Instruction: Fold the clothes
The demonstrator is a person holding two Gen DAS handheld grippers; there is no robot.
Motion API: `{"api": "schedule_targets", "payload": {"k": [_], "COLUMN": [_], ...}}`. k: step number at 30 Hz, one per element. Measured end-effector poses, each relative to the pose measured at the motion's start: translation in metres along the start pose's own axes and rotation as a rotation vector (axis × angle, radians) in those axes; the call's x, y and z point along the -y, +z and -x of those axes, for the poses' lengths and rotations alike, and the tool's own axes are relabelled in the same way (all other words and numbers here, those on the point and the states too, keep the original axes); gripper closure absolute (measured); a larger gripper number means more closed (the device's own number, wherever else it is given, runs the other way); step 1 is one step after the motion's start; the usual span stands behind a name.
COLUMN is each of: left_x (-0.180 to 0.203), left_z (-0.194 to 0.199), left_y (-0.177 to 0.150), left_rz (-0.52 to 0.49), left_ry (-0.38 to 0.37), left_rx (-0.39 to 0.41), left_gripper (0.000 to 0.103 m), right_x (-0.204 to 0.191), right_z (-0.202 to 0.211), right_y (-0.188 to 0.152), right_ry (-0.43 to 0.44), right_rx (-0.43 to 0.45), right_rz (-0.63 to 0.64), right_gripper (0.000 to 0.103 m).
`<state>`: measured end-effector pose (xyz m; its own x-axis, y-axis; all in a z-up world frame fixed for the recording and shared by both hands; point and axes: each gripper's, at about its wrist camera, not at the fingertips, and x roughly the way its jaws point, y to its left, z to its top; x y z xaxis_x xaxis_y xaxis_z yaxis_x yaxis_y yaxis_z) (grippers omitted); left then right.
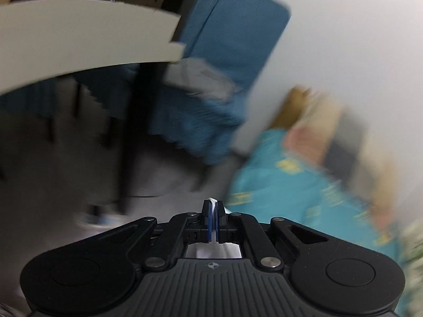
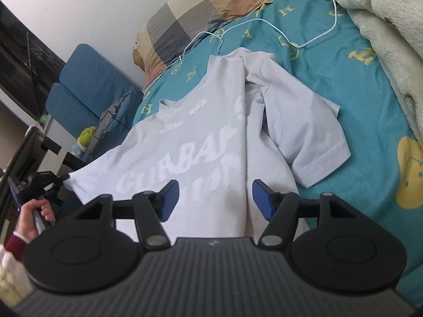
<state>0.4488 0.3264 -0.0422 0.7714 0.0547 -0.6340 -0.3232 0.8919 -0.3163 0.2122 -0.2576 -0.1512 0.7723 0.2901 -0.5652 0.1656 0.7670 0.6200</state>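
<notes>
At nine o'clock in the right wrist view, a person's hand (image 2: 37,215) in a dark red sleeve grips the handle of the left gripper (image 2: 62,182), whose tips meet the left sleeve edge of the white T-shirt (image 2: 185,142). The left wrist view, blurred, shows that gripper's (image 1: 212,212) jaws pinched tight on a thin fold of white cloth. Behind it, toward ten o'clock, a blue padded chair (image 2: 87,89) stands against the wall. The T-shirt lies at the centre on the teal bedsheet (image 2: 343,84), printed front up, its right side folded over the middle so that sleeve points toward four o'clock. At six o'clock the right gripper (image 2: 214,198) hovers over the shirt's lower part, jaws spread wide, holding nothing. A checked pillow (image 2: 195,10) sits at twelve o'clock, a white cable (image 2: 312,41) trails at one o'clock, and a cream fleece blanket (image 2: 383,21) fills two o'clock.
</notes>
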Motion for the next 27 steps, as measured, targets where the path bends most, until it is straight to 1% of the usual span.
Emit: {"api": "schedule_targets", "payload": {"k": [2, 3, 4, 5, 7, 8, 9, 11, 14, 18, 21, 22, 23, 24, 26, 27], "left_x": [-0.008, -0.012, -0.016, -0.019, -0.023, -0.024, -0.023, -0.015, 0.006, 0.05, 0.09, 0.103, 0.114, 0.123, 0.137, 0.143], "left_z": [-0.016, -0.019, -0.021, -0.018, -0.003, 0.006, 0.02, 0.051, 0.104, 0.176, 0.227, 0.243, 0.256, 0.266, 0.278, 0.28], "left_y": [-0.005, -0.013, -0.021, -0.028, -0.045, -0.054, -0.064, -0.08, -0.11, -0.162, -0.199, -0.212, -0.225, -0.238, -0.263, -0.274], "left_rz": [-0.044, -0.039, -0.024, -0.016, -0.018, -0.023, -0.03, -0.045, -0.083, -0.101, -0.169, -0.189, -0.197, -0.206, -0.24, -0.264], "left_ry": [0.042, 0.038, 0.03, 0.017, -0.018, -0.04, -0.064, -0.102, -0.156, -0.256, -0.315, -0.338, -0.357, -0.371, -0.396, -0.406], "left_rx": [-0.035, -0.045, -0.056, -0.066, -0.077, -0.081, -0.082, -0.082, -0.083, -0.106, -0.128, -0.126, -0.121, -0.12, -0.115, -0.118], "left_gripper": [0.099, 0.091, 0.085, 0.075, 0.073, 0.068, 0.061, 0.055, 0.054, 0.046, 0.045, 0.043, 0.039, 0.038, 0.038, 0.038], "right_x": [0.001, 0.003, 0.004, 0.006, 0.008, 0.01, 0.011, 0.014, 0.02, 0.033, 0.044, 0.047, 0.05, 0.052, 0.058, 0.063], "right_z": [-0.003, -0.005, -0.006, -0.007, -0.007, -0.006, -0.005, 0.0, 0.01, 0.019, 0.019, 0.016, 0.013, 0.009, 0.002, -0.001], "right_y": [0.002, 0.003, 0.004, 0.005, 0.007, 0.008, 0.01, 0.015, 0.022, 0.035, 0.046, 0.05, 0.055, 0.06, 0.069, 0.074], "right_ry": [-0.014, -0.018, -0.023, -0.029, -0.043, -0.05, -0.052, -0.059, -0.086, -0.131, -0.174, -0.173, -0.176, -0.194, -0.234, -0.248], "right_rx": [0.007, 0.011, 0.013, 0.015, 0.025, 0.031, 0.038, 0.059, 0.1, 0.148, 0.167, 0.166, 0.166, 0.171, 0.178, 0.18], "right_rz": [0.013, 0.015, 0.016, 0.018, 0.022, 0.022, 0.017, 0.012, 0.005, -0.013, -0.019, -0.022, -0.014, 0.001, 0.036, 0.038], "right_gripper": [0.038, 0.038, 0.038, 0.038, 0.038, 0.038, 0.038, 0.038, 0.038, 0.038, 0.039, 0.049, 0.058, 0.06, 0.068, 0.07]}}
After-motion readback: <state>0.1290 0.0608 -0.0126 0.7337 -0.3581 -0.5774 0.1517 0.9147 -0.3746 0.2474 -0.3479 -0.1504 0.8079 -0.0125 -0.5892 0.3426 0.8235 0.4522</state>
